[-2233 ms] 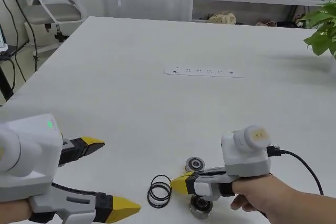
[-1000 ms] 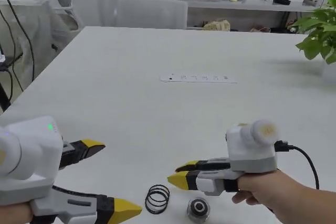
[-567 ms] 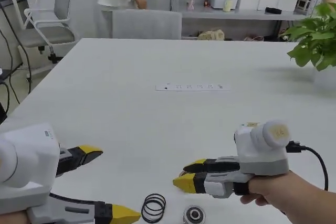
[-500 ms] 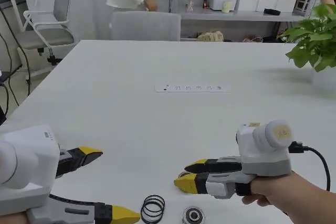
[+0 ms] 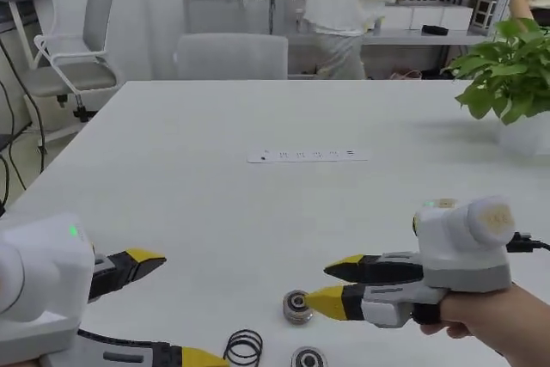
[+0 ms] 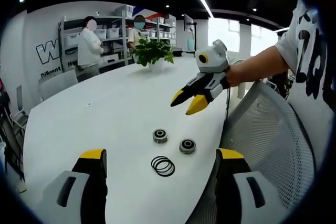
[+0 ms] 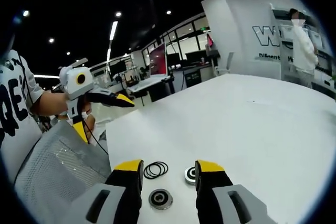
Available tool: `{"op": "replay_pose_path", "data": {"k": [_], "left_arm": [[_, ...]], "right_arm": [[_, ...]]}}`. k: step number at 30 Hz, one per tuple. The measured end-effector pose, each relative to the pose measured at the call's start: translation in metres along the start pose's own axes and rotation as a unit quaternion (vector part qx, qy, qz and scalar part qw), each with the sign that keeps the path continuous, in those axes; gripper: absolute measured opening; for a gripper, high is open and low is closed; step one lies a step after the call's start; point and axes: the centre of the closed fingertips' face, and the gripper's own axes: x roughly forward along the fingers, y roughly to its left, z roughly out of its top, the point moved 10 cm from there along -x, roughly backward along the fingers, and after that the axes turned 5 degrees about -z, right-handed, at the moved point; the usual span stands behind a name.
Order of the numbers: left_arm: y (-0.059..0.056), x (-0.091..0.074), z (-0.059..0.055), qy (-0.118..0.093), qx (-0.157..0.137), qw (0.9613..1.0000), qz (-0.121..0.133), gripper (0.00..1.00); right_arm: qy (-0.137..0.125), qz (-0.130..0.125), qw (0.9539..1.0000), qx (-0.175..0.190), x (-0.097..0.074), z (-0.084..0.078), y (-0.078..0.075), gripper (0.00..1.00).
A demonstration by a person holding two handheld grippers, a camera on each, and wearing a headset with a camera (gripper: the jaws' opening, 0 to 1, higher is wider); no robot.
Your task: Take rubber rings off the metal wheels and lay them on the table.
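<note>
Two metal wheels lie near the table's front edge: one (image 5: 297, 305) just left of my right gripper's lower jaw, the other (image 5: 308, 357) closer to me. A small pile of black rubber rings (image 5: 243, 346) lies on the table to their left. My right gripper (image 5: 320, 284) hovers open above the table with nothing between its jaws. My left gripper (image 5: 172, 307) is wide open and empty at the bottom left. In the left gripper view the rings (image 6: 163, 166) and both wheels (image 6: 160, 135) (image 6: 187, 146) lie ahead of the jaws. In the right gripper view the rings (image 7: 155, 169) and a wheel (image 7: 160, 199) sit between the jaws' line.
A white power strip (image 5: 299, 156) lies mid-table. A potted plant (image 5: 498, 75) stands at the far right. Chairs (image 5: 232, 56) stand behind the table, and a person (image 5: 348, 6) walks past the shelves. The white tabletop (image 5: 215, 195) is bare beyond the wheels.
My right gripper has lifted off the wheels and drifted right, uncovering a wheel. The head view has tilted up. A person has walked rightward behind the table.
</note>
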Motion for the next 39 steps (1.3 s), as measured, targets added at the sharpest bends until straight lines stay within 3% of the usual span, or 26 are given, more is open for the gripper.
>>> {"op": "replay_pose_path", "data": {"k": [11, 25, 39], "left_arm": [[-0.006, -0.006, 0.0, -0.004, -0.004, 0.9999, 0.01, 0.84], [-0.011, -0.007, 0.0, -0.007, -0.009, 0.9998, 0.018, 0.84], [-0.013, -0.008, -0.01, 0.001, -0.019, 0.9996, 0.022, 0.85]], "right_arm": [[-0.005, -0.011, 0.9995, -0.03, -0.027, 0.0, 0.006, 0.45], [0.016, -0.022, 0.9967, -0.077, -0.049, -0.009, 0.015, 0.55], [0.025, -0.039, 0.995, -0.089, -0.066, -0.022, 0.018, 0.63]]}}
